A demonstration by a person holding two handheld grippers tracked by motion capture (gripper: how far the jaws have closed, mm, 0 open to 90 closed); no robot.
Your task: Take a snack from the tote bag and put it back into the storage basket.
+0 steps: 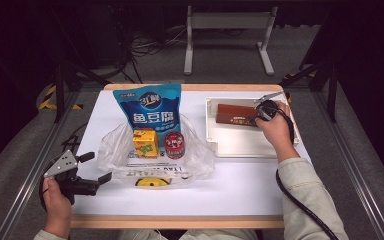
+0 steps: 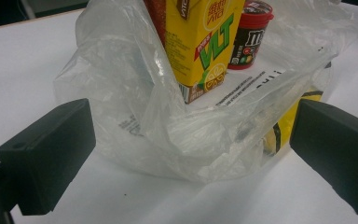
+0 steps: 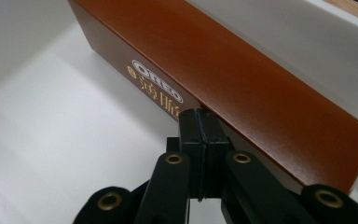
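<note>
Clearly clenched right hand-held gripper against brown box (label partly hidden), left hand-held gripper released.

You have one white tray on the table, with one brown box in it. You also have one clear plastic bag, one blue snack pouch, one yellow drink carton and one red-lidded candy tub. You hold two grippers, one in each hand.
</note>
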